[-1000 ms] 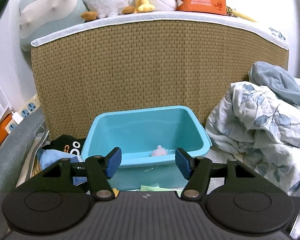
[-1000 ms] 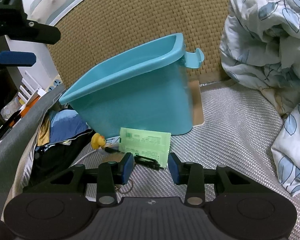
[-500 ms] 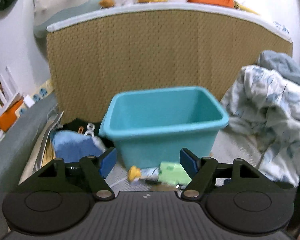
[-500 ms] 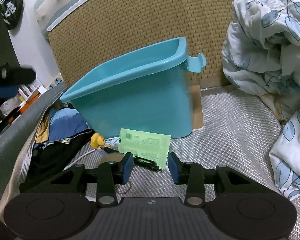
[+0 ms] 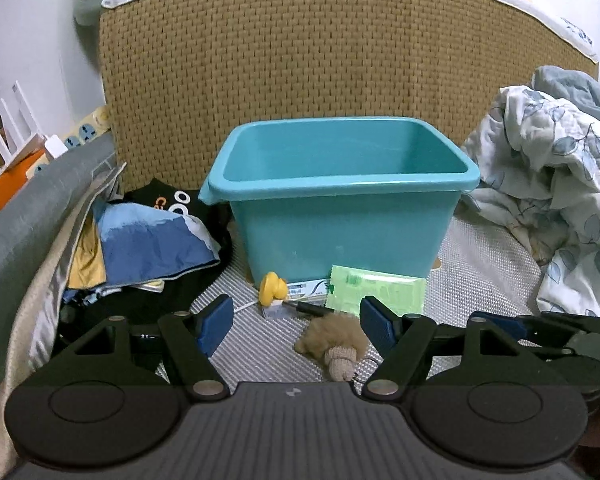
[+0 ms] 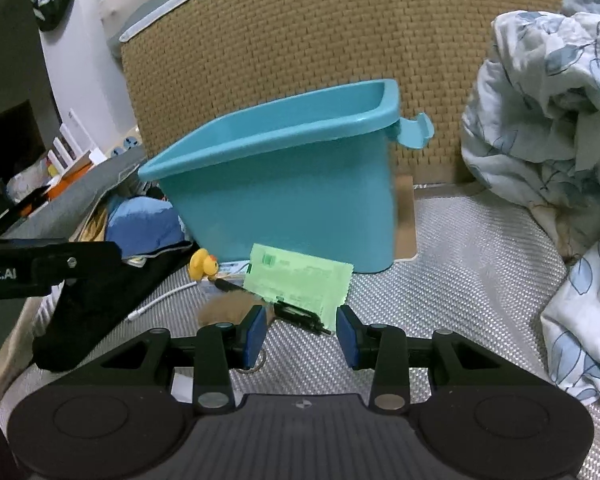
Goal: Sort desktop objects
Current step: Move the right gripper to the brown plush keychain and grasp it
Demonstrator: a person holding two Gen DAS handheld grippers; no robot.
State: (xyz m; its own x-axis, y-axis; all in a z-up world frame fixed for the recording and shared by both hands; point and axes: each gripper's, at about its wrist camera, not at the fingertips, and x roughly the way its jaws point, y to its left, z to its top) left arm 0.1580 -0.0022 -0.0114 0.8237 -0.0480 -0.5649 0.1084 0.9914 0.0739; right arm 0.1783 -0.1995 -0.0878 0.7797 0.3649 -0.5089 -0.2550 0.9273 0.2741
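left tongs (image 5: 296, 322): wide open, holding nothing; low over the mat, brown plush between the pads but not touched
right tongs (image 6: 301, 330): open, narrower gap than left, nothing gripped; tips just over the near edge of the packet and the black clip
left tongs, right view: black arm shows at the left edge (image 6: 40, 270)
right tongs, left view: dark part at the right edge (image 5: 548, 326)
bin (image 5: 340, 204): teal, upright, on the mat against the wicker board; inside floor not visible in either view
packet (image 6: 300, 280): light green, flat on the mat, just in front of the bin, far edge near its base
duck (image 5: 272, 288): small yellow toy, left of the packet, close to the bin's front left corner
plush (image 5: 334, 340): brown fuzzy toy, lying on the mat nearest the left tongs, in front of packet and duck
clip (image 6: 300, 316): black, thin, lying partly across the packet's near edge; exact type unclear
cable (image 6: 160, 300): white, on the mat left of the duck
mat (image 6: 480, 280): silver woven surface under everything
wicker board (image 5: 300, 60): tan, upright behind the bin
quilt (image 6: 548, 120): white with blue leaves, bunched to the right, apart from the bin
clothes (image 5: 148, 240): blue and black pile left of the bin
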